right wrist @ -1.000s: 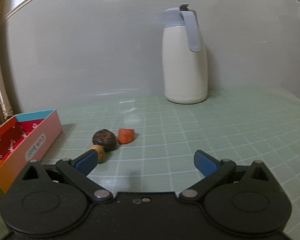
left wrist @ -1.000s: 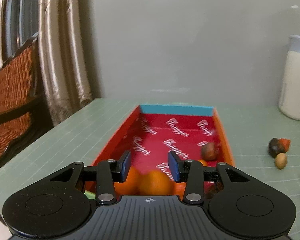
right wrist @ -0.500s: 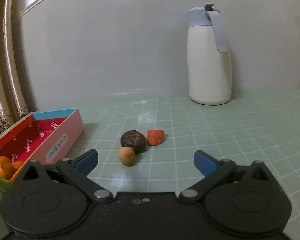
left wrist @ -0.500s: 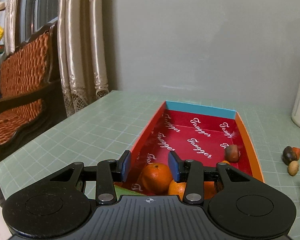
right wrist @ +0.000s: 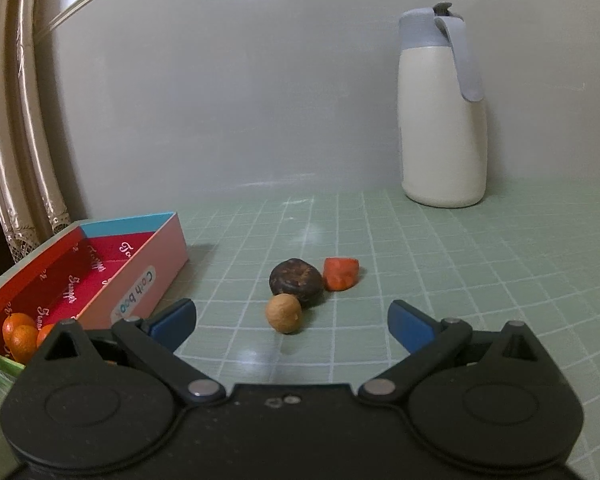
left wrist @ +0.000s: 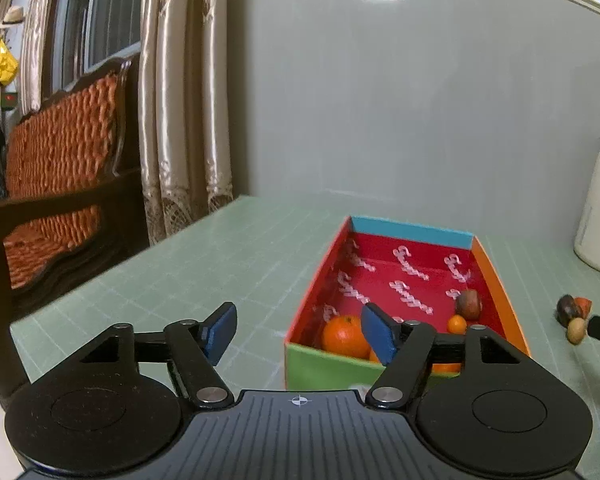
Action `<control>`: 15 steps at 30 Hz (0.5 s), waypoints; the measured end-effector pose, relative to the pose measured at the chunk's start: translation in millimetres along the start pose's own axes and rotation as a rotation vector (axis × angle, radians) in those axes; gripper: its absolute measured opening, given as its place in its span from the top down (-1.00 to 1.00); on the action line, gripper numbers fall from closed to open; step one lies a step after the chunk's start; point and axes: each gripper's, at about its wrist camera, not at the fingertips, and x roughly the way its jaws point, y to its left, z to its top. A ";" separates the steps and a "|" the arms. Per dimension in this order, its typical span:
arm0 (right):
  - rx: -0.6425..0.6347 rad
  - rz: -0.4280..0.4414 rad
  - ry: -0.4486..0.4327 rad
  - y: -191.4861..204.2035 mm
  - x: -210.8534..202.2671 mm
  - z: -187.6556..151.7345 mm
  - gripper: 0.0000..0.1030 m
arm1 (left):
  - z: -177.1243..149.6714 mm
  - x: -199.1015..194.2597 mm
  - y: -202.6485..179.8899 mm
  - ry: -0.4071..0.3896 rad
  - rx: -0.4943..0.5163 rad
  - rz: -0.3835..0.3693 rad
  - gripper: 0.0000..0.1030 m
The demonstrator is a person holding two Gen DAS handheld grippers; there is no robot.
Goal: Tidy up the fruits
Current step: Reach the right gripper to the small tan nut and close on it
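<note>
The left gripper [left wrist: 298, 330] has been withdrawn from the box [left wrist: 328, 364], jaws opening, empty. An orange [left wrist: 345, 336] is judged delivered. The right gripper [right wrist: 292, 322] is held wide before the tan fruit [right wrist: 284, 313].

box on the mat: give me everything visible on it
The box is an open, lidless shallow rectangular tray, apparently cardboard. It has a red lining with white script, a blue far wall, a green near wall, an orange rim on the right and a pink outer side labelled "Cash book". It sits flat on the green grid mat, holding oranges and a brown fruit. No gripper touches it.

Both wrist views look forward, low; sharing the box [left wrist: 500, 292].
</note>
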 end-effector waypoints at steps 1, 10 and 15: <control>0.000 0.000 0.002 0.2 0.8 0.0 -0.97 | -1.8 0.3 -1.7 0.002 0.007 -0.001 -0.37; 0.002 0.003 0.012 3.6 8.6 1.2 -0.92 | -8.5 -4.4 -13.8 -0.034 0.065 0.012 -0.49; 0.018 -0.001 0.027 2.1 16.0 3.0 -0.87 | -9.3 -4.8 -11.1 -0.035 0.060 0.024 -0.51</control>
